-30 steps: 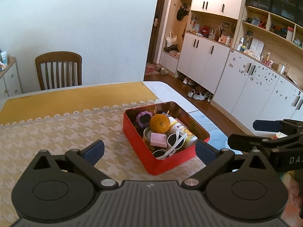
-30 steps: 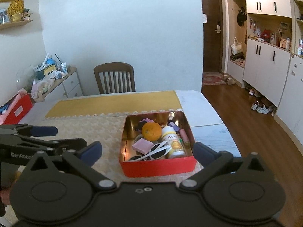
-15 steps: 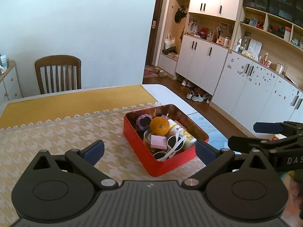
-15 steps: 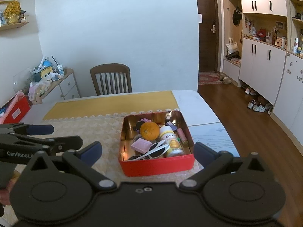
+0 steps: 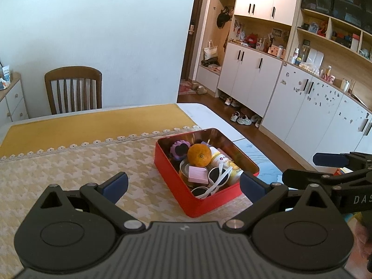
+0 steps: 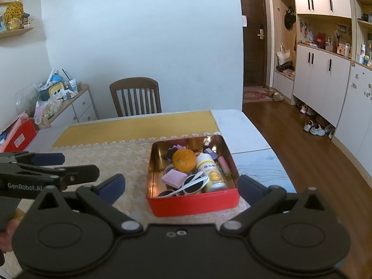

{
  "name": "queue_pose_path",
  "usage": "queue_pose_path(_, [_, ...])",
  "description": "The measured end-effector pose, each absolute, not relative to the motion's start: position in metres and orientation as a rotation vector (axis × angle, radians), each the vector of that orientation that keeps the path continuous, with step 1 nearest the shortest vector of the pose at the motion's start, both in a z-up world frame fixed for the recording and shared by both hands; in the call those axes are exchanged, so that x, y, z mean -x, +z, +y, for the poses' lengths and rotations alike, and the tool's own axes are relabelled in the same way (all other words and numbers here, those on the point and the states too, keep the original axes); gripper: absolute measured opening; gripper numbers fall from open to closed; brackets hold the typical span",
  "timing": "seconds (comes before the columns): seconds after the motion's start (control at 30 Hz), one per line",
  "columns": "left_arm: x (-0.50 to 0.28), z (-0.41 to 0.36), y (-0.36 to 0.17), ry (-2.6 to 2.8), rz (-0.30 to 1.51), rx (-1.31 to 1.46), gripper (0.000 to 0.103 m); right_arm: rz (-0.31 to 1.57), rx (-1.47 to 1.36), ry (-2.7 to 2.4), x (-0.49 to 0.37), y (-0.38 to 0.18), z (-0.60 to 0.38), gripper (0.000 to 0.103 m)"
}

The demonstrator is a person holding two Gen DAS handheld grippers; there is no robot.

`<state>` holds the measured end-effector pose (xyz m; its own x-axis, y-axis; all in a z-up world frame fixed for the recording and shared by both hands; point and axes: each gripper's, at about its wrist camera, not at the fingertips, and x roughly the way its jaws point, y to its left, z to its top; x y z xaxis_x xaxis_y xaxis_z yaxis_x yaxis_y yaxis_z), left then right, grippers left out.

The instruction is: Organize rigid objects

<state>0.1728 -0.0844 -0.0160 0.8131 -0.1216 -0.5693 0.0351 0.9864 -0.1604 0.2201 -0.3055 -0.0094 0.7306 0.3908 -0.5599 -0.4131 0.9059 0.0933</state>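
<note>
A red tin box (image 5: pixel 176 187) (image 6: pixel 193 205) sits on the patterned tablecloth near the table's right side. Inside lie an orange (image 5: pixel 199 155) (image 6: pixel 184 159), white sunglasses (image 5: pixel 215 181) (image 6: pixel 190 183), a pink flat piece (image 5: pixel 197 174) (image 6: pixel 174 178), a white and yellow bottle (image 5: pixel 226 164) (image 6: pixel 210 171), a purple flower-shaped item (image 5: pixel 179 149) and a pink tube (image 6: pixel 224 165). My left gripper (image 5: pixel 183 184) hangs open in front of the box's near left corner. My right gripper (image 6: pixel 181 184) is open above the box's near edge. Both hold nothing.
A wooden chair (image 5: pixel 73 89) (image 6: pixel 136 96) stands at the table's far side, behind a yellow runner (image 5: pixel 93 125). White cabinets (image 5: pixel 302 102) and shoes (image 5: pixel 241 118) line the right wall. A low drawer unit with clutter (image 6: pixel 58 97) stands at the left.
Both grippers have drawn back and up a little, so the box sits slightly lower and farther in both views. Their jaws stay open.
</note>
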Motion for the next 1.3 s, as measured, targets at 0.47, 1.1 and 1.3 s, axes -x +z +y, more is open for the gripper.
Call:
queue_pose_path(0.47, [-0.1754,-0.0843,-0.0157,-0.075,0.620,0.138,0.103,0.609,0.040,0.444,-0.2210,-0.0107,-0.3040,0.103])
queue_pose_path(1.1, [-0.1806,-0.0857,-0.0176,-0.075,0.643,0.133,0.103,0.618,0.048,0.441,-0.2214,-0.0128,-0.3010,0.103])
queue_pose_path(1.3, [-0.1809,-0.0865,-0.0183,-0.074,0.638,0.131,0.103,0.623,0.050,0.435,-0.2213,-0.0144,-0.3019,0.103])
